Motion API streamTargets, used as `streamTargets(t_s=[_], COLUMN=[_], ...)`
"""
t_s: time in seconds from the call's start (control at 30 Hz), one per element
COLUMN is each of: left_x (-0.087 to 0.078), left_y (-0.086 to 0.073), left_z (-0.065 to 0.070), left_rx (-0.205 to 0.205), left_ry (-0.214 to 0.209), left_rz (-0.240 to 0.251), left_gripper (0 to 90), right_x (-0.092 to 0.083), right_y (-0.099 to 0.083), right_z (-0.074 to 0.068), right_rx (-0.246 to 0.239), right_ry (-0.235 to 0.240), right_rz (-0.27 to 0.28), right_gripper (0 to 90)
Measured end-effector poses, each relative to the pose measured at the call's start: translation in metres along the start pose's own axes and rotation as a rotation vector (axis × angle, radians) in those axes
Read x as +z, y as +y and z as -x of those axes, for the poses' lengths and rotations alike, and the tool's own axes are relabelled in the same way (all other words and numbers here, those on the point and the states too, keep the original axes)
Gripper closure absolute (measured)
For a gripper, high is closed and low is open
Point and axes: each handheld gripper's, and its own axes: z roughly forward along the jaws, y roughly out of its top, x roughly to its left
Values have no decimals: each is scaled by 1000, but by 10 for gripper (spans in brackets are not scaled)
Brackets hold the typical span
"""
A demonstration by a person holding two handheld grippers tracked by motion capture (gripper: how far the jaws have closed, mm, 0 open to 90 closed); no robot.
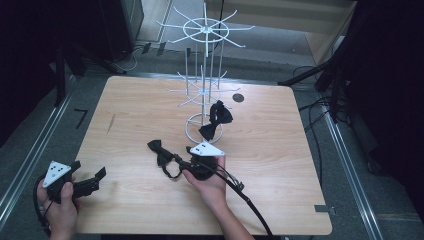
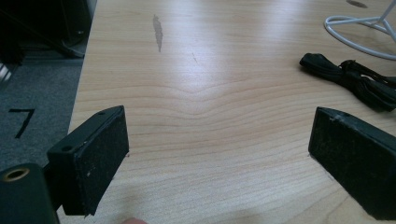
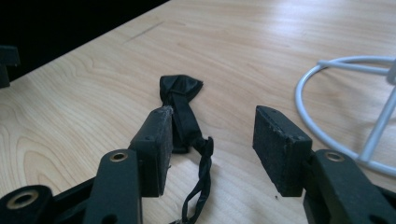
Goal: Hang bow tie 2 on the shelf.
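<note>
A black bow tie [image 1: 161, 152] lies flat on the wooden table [image 1: 280, 165], its strap trailing toward the person. My right gripper [image 1: 181, 161] is low over it, pointing left. In the right gripper view the bow tie [image 3: 180, 98] and its strap lie between the jaws, close against the left pad, while the right pad stands well apart from it; the right gripper [image 3: 212, 144] is open. My left gripper [image 1: 90, 170] rests near the front left corner, open [image 2: 219, 154] over bare wood. A second black bow tie [image 1: 216, 120] hangs low on the white wire stand [image 1: 205, 30].
The stand's round wire base [image 3: 308, 79] sits just right of my right gripper's jaws, and its ring [image 2: 355, 21] lies beyond the bow tie [image 2: 345, 77] in the left gripper view. A small dark hole [image 1: 238, 97] marks the table's far side. The table edge runs close to my left gripper.
</note>
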Motion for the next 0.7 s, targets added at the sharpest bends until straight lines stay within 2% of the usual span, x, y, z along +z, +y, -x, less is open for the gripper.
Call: streamTargets(t_s=[0.17, 0.4, 0.53, 0.7], left_x=[0, 0, 0, 0], left_y=[0, 0, 0, 0], left_z=[0, 0, 0, 0], left_rx=[-2, -1, -1, -2], left_ry=[-2, -2, -3, -4], left_rz=[2, -1, -1, -2], left_gripper=[58, 58, 58, 58], right_x=[7, 14, 19, 20], right_y=[-6, -11, -15, -16], right_z=[0, -1, -2, -2], right_rx=[19, 12, 12, 13], right_ry=[14, 18, 7, -9], right_rz=[-47, -105, -151, -167], right_gripper=[570, 638, 658, 691])
